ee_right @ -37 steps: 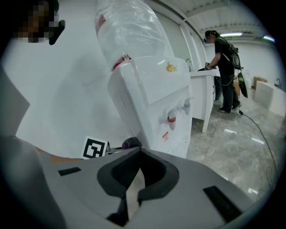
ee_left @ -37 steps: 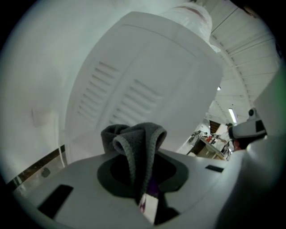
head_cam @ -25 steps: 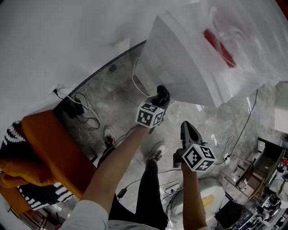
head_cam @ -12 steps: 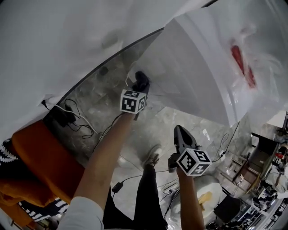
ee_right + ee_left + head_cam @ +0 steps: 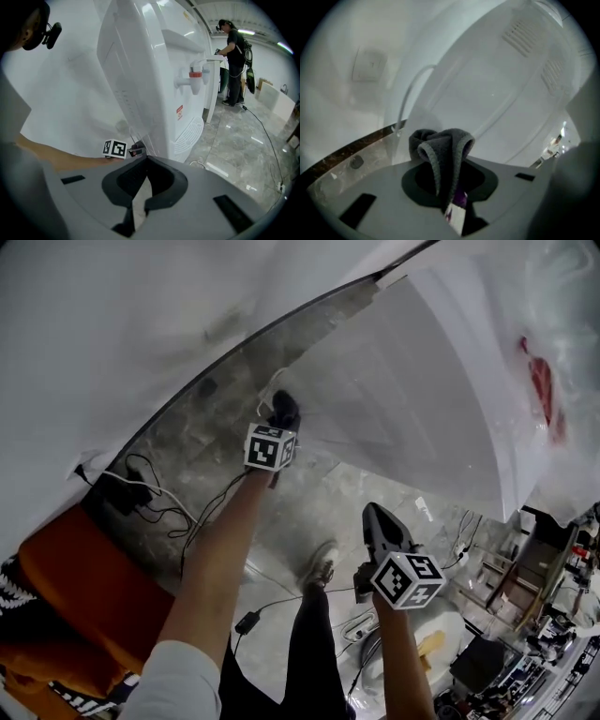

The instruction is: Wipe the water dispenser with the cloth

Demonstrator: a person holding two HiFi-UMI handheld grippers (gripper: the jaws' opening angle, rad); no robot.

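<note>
The white water dispenser (image 5: 412, 381) fills the upper right of the head view; its red tap (image 5: 195, 74) shows in the right gripper view. My left gripper (image 5: 283, 411) is shut on a dark grey cloth (image 5: 440, 150), and the cloth is against the dispenser's side panel (image 5: 497, 93) low down, near the wall. The cloth bunches out over the jaws and hides their tips. My right gripper (image 5: 380, 519) hangs apart from the dispenser over the floor, shut with nothing in it; from its own view I see the left gripper's marker cube (image 5: 115, 148) beside the dispenser.
An orange seat (image 5: 84, 568) stands at the lower left. Black cables and a plug block (image 5: 141, 488) lie on the marble floor by the wall. A wall socket (image 5: 369, 65) and a white cable (image 5: 405, 101) are behind the dispenser. Another person (image 5: 234, 51) stands at a far table.
My left gripper has slid the cloth leftward along the dispenser's side toward the wall. The head view has swung, so the dispenser sits higher and further right. The right gripper has barely moved.
</note>
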